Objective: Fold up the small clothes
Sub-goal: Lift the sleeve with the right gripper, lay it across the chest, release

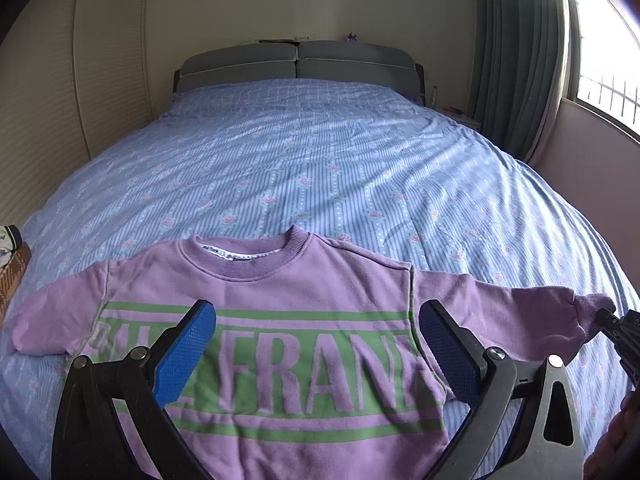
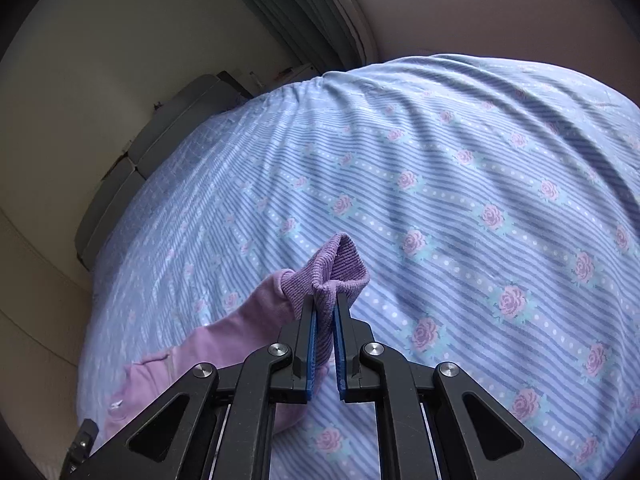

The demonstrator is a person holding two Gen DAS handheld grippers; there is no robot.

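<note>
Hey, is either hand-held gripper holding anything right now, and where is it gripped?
The right hand-held gripper is shut on the purple sweatshirt, pinching the ribbed sleeve cuff. The left hand-held gripper hangs open above the chest print, holding nothing.

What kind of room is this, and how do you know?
Most likely a bedroom: a wide bed with a flowered sheet, a padded headboard against the wall, and a curtain beside the window.

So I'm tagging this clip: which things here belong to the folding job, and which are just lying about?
Belongs to the job:
- purple sweatshirt
- its sleeve cuff
- right claw, shut on the cuff
- left claw, open over the chest

Lying about:
- floral bedspread
- plaid cloth
- headboard
- curtain
</note>
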